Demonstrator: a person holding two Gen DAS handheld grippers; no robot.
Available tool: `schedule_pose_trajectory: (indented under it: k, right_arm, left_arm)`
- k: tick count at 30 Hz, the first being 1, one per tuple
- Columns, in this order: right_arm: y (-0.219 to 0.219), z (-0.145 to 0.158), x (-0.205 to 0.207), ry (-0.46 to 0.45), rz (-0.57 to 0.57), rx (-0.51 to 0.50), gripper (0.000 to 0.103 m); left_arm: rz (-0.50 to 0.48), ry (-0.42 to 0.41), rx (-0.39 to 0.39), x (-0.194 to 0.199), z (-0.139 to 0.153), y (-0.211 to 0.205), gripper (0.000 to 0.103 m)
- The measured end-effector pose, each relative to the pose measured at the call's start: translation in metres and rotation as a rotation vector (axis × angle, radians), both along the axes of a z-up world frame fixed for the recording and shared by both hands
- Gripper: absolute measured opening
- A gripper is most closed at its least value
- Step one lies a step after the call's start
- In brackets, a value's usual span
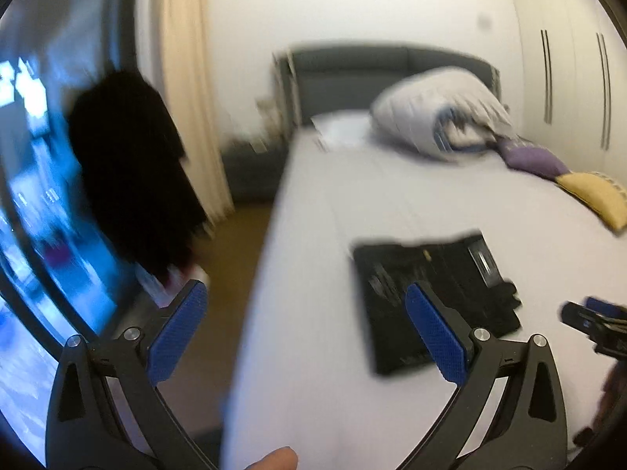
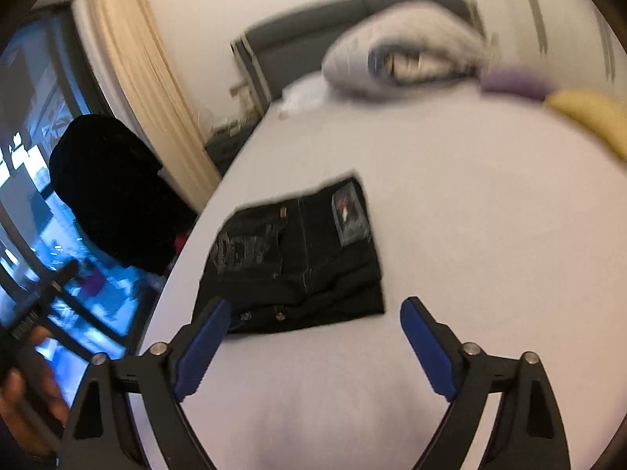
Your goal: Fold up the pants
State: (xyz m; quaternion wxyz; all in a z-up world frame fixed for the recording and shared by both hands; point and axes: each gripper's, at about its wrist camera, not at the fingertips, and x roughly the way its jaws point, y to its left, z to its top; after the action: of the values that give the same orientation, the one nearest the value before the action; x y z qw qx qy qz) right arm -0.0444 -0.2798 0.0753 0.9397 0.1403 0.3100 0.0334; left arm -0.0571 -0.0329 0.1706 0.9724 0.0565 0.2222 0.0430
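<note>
Pants: the black pants [image 2: 294, 258] lie folded into a compact rectangle on the white bed [image 2: 470, 235], near its left edge, with a button, seams and a shiny tag showing on top.
Handling: they look like denim, so probably fairly heavy and stiff for cloth, yet still limp enough to sag if lifted by one corner; not fragile, not slippery.
Where to hold: judged from the fold, the safest hold would be along the thick folded edges on both sides at once, so that the layers stay stacked.
Left hand-held gripper: the left hand-held gripper [image 1: 305, 329] has its blue pads spread wide, with nothing between them; it hangs clear of the pants, over the edge of the bed.
Right hand-held gripper: the right hand-held gripper [image 2: 315, 344] is spread wide too, empty, with the pants just beyond its fingertips and not touched.
Task state: the fold appears finished.
Surroundings: a rolled duvet [image 1: 439, 113] sits at the head of the bed, well apart from the pants.
</note>
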Motion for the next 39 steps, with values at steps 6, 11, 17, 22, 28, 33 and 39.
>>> schedule_pose_trajectory:
  k: [6, 11, 17, 22, 28, 33, 39]
  right_arm:
    - [0.006, 0.081, -0.055, -0.313, -0.158, -0.17, 0.103]
    - [0.011, 0.133, -0.091, -0.449, -0.221, -0.214, 0.103]
    - [0.009, 0.169, -0.115, -0.456, -0.19, -0.175, 0.103]
    - [0.007, 0.164, -0.117, -0.348, -0.18, -0.188, 0.103]
    - [0.012, 0.126, -0.097, -0.148, -0.173, -0.175, 0.103]
    - [0.018, 0.104, -0.08, -0.053, -0.163, -0.165, 0.103]
    - [0.03, 0.093, -0.073, -0.011, -0.142, -0.196, 0.103]
  left_arm:
    - [0.079, -0.217, 0.056, -0.075, 0.075, 0.001, 0.103]
    - [0.0, -0.156, 0.061, -0.105, 0.112, -0.002, 0.103]
    - [-0.035, 0.022, -0.122, -0.109, 0.123, 0.006, 0.103]
    - [-0.031, 0.118, -0.114, -0.102, 0.102, -0.004, 0.103]
    - [-0.033, 0.245, -0.144, -0.088, 0.062, -0.01, 0.103]
    - [-0.031, 0.295, -0.149, -0.069, 0.032, -0.015, 0.103]
    - [-0.029, 0.346, -0.153, -0.044, 0.005, -0.015, 0.103]
